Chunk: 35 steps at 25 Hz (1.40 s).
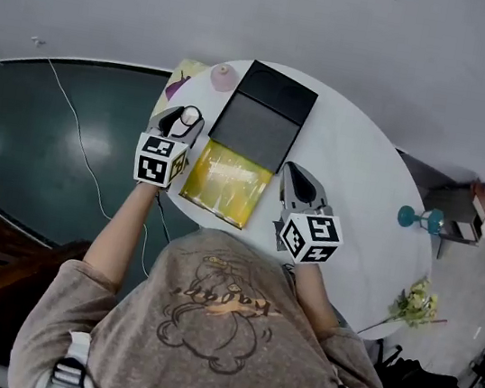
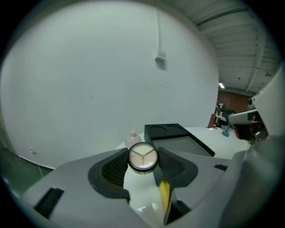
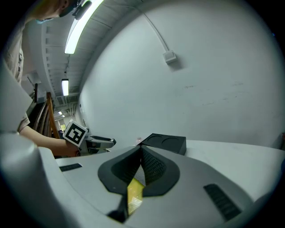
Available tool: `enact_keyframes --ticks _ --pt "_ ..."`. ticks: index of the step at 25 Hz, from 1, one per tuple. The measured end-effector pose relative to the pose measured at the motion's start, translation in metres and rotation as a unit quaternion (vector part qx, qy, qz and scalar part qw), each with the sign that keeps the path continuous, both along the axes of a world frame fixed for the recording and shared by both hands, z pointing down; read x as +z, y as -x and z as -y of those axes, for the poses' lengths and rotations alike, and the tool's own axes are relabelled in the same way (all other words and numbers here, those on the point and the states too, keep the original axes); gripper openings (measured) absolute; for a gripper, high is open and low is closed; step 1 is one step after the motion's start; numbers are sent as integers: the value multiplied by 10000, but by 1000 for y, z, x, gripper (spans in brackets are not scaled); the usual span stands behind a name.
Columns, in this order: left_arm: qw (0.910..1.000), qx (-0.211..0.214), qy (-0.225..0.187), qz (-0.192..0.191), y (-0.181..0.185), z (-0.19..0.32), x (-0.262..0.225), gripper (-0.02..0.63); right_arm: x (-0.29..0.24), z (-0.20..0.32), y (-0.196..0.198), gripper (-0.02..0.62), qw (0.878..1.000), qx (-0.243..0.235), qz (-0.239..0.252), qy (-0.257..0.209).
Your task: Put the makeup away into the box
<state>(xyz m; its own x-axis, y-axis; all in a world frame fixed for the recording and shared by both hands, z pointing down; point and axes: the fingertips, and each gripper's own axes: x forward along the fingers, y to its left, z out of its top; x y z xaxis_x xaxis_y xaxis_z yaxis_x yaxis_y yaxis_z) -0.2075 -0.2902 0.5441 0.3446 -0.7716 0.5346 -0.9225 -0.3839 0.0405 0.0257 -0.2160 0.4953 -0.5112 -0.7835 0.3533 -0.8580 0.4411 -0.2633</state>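
Round compact [image 2: 143, 158] — three pale wedges

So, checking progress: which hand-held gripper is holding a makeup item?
The left hand-held gripper: its jaws clamp a round dark-rimmed compact. The right hand-held gripper is shut, with nothing in it.

I see pale wall [image 1: 387, 29] across the top, dark teal floor [image 1: 44, 121] at left, round white table [image 1: 378, 201] centre. One strip light [image 3: 82, 24] upper left, right gripper view.
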Motion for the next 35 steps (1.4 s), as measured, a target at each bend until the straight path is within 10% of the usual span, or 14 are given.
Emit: enact_keyframes --ticks 35 --pt "9972 116 -467 -568 -19 -79 -73 232 -17 -5 9 3 9993 -262 -16 -247"
